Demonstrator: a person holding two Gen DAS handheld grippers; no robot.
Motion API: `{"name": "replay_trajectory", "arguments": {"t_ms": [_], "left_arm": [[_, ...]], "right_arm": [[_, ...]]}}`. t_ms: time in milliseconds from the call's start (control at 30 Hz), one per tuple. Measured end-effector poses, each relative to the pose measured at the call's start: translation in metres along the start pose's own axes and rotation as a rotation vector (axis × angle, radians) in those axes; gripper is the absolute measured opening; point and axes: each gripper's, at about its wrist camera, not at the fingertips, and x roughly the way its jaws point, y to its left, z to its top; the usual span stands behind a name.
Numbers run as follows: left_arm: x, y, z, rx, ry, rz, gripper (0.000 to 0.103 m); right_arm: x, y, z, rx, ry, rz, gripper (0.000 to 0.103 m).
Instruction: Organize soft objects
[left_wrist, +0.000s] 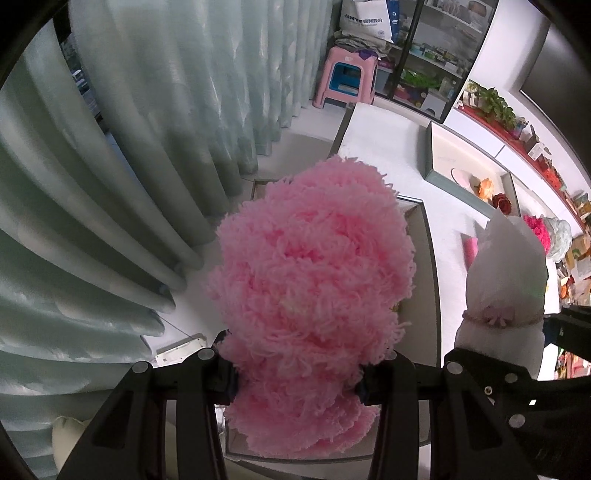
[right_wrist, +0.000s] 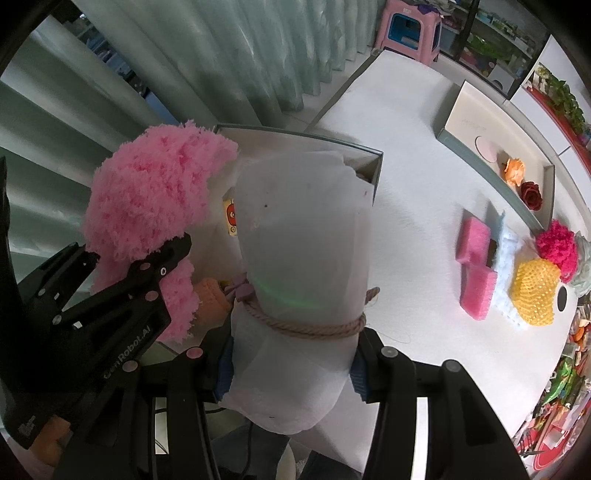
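Two loads aloft over the open box (right_wrist: 373, 173): lower gently, left gripper (left_wrist: 295, 376) clenched on pink pompom (left_wrist: 314, 280), right gripper (right_wrist: 291, 373) clamping white tied bundle (right_wrist: 303, 240), releasing only once seated inside.

Black left gripper (right_wrist: 173, 254), silver screws, white "GenRobot.AI" lettering, blue finger pads (right_wrist: 223, 373)
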Motion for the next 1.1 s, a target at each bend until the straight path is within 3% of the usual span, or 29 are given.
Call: {"name": "replay_trajectory", "arguments": {"t_ms": [1100], "left_arm": [[0.030,-0.003,0.025,0.044,0.059,0.011,0.046]], "right_arm": [[0.053,0.002,-0.021,0.067,0.082,0.045,0.055]]}}
